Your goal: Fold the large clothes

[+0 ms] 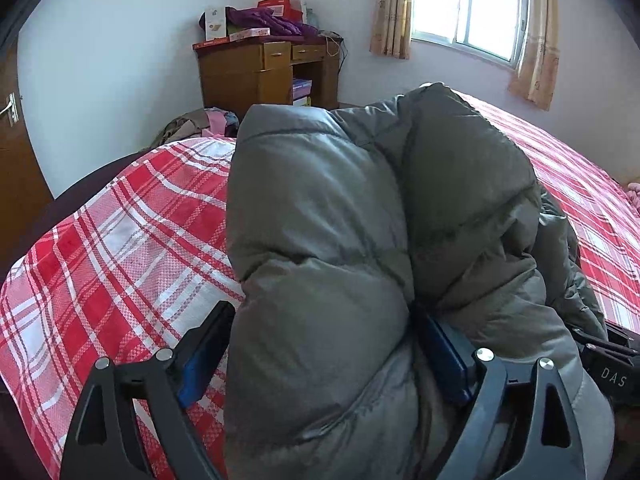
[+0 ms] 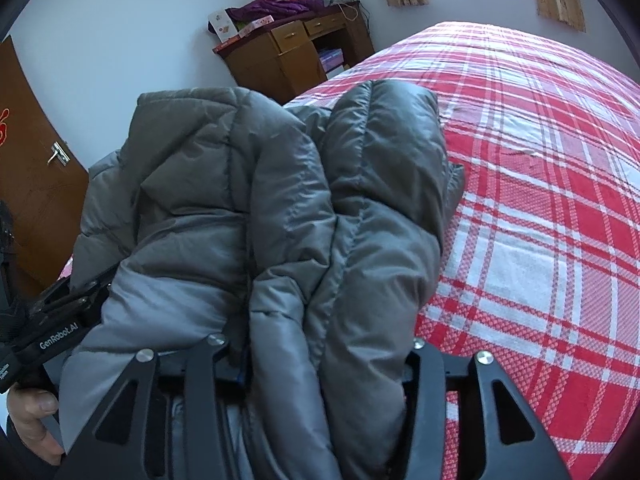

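Both tools are gripping a puffy grey jacket [image 1: 360,240] over a bed with a red plaid cover [image 1: 120,240]: the left tool [image 1: 320,344] is clamping a thick fold, the right tool [image 2: 320,364] another bunch. A wooden dresser [image 2: 296,52] is standing at 12 o'clock beyond it.

Down jacket [image 1: 320,248]: grey-green quilted synthetic shell, smooth, slight sheen, stitched seams between puffy panels. Bed [image 2: 540,208] cover: woven cloth, red-and-white plaid, matt, fine textured weave. Left hand-held gripper [image 1: 320,344]: matt black plastic arms, shiny metal rivets, blue pads [image 1: 198,364]. Right hand-held gripper [image 2: 320,364]: same matt black plastic, metal rivets. Desk [image 1: 264,68]: varnished brown wood. Curtains [image 1: 536,40]: thin patterned cloth.
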The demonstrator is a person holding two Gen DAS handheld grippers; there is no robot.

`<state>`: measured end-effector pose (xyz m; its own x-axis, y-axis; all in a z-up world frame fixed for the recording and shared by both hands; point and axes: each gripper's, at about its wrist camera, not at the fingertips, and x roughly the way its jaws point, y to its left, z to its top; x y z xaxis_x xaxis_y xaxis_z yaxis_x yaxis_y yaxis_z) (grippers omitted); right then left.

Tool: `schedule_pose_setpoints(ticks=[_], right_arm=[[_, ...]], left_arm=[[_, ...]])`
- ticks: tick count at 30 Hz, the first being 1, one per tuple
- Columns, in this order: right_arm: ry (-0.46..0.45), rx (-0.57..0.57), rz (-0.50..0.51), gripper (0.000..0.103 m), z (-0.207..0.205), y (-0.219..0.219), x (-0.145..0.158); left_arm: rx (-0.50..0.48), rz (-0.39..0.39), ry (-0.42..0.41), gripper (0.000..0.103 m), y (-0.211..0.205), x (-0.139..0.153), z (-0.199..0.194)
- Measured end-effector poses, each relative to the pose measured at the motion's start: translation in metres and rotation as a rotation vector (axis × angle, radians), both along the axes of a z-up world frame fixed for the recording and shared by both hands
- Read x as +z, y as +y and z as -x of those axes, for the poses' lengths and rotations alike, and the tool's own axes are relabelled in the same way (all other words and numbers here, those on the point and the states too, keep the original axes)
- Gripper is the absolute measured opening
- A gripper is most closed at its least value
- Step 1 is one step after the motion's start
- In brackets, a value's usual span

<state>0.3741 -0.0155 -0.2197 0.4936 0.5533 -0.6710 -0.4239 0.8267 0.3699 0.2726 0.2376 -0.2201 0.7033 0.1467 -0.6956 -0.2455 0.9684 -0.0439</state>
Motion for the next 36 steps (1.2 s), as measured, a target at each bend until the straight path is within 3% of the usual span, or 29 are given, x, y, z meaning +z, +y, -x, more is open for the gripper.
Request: schedule_pose_setpoints(ticks=[7,12,17,23,36], right_arm=[[-0.023,-0.026,0.062,0.054,0.004,0.004,0.011],[-0.108,-0.069,0.118,0.087,0.042,-0.001,0.059],[-0.272,-0.09,0.137,0.089,0.105,-0.012,0.118],[-0.378,-0.114,0.084,0.094,0.164,-0.023,0.158],[-0.459,-0.113,0.081,0.095,0.202,-0.019,0.183]], left_arm=[[0.027,-0.008,0.02,0.091,-0.001,0.02,0.015],[0.037,0.036,-0.085,0.091,0.002,0.075,0.068],[0.028,0.004,-0.182,0.091,-0.007,0.119,0.115],[0.004,-0.034,-0.27,0.091,-0.011,0.15,0.148],[-0.02,-0.017,-0.328,0.091,-0.011,0.171,0.163]])
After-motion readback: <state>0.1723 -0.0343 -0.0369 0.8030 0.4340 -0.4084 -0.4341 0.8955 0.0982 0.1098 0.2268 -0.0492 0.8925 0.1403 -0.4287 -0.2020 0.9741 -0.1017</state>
